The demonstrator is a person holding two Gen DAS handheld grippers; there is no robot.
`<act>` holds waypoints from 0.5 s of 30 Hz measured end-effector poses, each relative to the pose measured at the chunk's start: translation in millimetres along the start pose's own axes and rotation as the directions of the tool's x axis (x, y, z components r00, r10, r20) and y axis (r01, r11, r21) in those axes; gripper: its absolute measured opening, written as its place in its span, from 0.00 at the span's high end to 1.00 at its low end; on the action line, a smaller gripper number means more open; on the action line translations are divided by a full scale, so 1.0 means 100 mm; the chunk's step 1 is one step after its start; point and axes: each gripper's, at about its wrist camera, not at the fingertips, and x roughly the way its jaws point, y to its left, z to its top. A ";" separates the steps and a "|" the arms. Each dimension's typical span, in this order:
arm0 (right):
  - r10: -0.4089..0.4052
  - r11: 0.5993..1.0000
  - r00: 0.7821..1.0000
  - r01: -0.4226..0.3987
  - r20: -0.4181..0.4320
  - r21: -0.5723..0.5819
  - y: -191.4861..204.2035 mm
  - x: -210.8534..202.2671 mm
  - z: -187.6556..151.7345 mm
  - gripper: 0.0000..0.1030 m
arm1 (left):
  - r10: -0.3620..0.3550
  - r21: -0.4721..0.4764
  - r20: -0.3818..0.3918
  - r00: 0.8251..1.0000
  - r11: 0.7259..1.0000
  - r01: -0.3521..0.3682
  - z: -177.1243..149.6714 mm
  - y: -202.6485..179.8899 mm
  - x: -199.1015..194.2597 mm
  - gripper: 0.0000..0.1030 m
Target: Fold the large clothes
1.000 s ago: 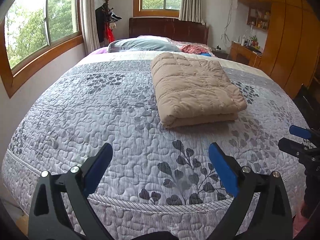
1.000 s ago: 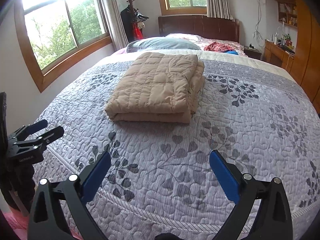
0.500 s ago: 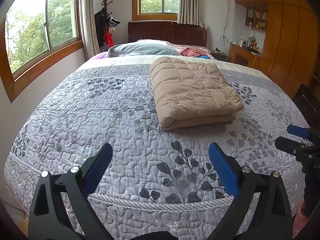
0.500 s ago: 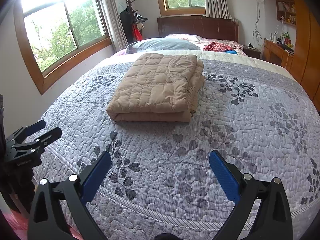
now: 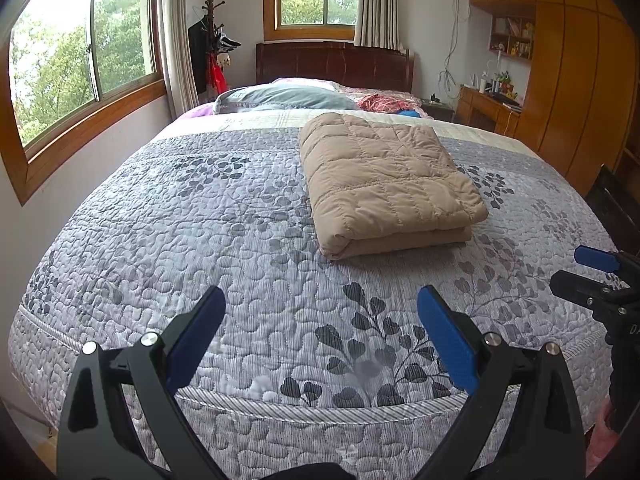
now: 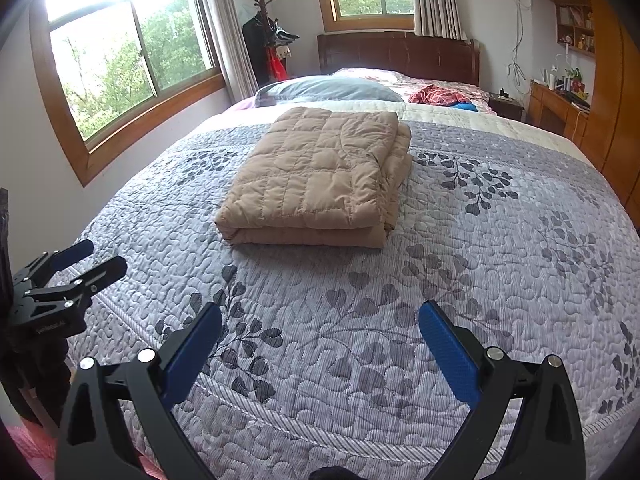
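A tan quilted down garment (image 5: 384,180) lies folded into a thick rectangle on the grey leaf-patterned bedspread (image 5: 200,240); it also shows in the right wrist view (image 6: 320,176). My left gripper (image 5: 320,320) is open and empty, held back over the foot edge of the bed, well short of the garment. My right gripper (image 6: 320,332) is open and empty, also near the foot edge. Each gripper shows at the edge of the other's view: the right one (image 5: 588,276) and the left one (image 6: 76,264).
A grey pillow (image 5: 280,96) and red and blue clothes (image 5: 384,103) lie near the dark headboard (image 5: 332,60). A coat rack (image 5: 212,52) stands by the window wall on the left. A wooden wardrobe (image 5: 576,80) and desk (image 5: 488,108) stand on the right.
Both grippers have drawn back from the bed and risen a little, so the folded garment looks farther away. Both stay open.
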 end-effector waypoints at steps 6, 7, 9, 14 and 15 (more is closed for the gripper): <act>0.000 1.000 1.000 0.000 0.000 0.001 0.00 0.00 0.00 0.04 | -0.005 0.006 -0.002 1.000 1.000 0.005 0.01 0.02 0.02 0.07; 0.000 1.000 1.000 0.000 0.000 0.000 0.00 0.00 0.00 0.04 | -0.005 0.006 -0.001 1.000 1.000 0.005 0.00 0.02 0.02 0.07; 0.000 1.000 1.000 0.000 -0.001 -0.001 0.00 0.00 0.00 0.04 | -0.006 0.005 -0.002 1.000 1.000 0.006 0.00 0.02 0.02 0.07; 0.000 1.000 1.000 0.000 -0.005 -0.005 0.01 0.01 0.00 0.04 | -0.009 0.004 -0.005 1.000 1.000 0.009 0.00 0.03 0.02 0.07; 0.000 1.000 1.000 0.000 -0.004 -0.004 0.01 0.01 0.00 0.04 | -0.010 0.004 -0.005 1.000 1.000 0.010 0.00 0.03 0.02 0.07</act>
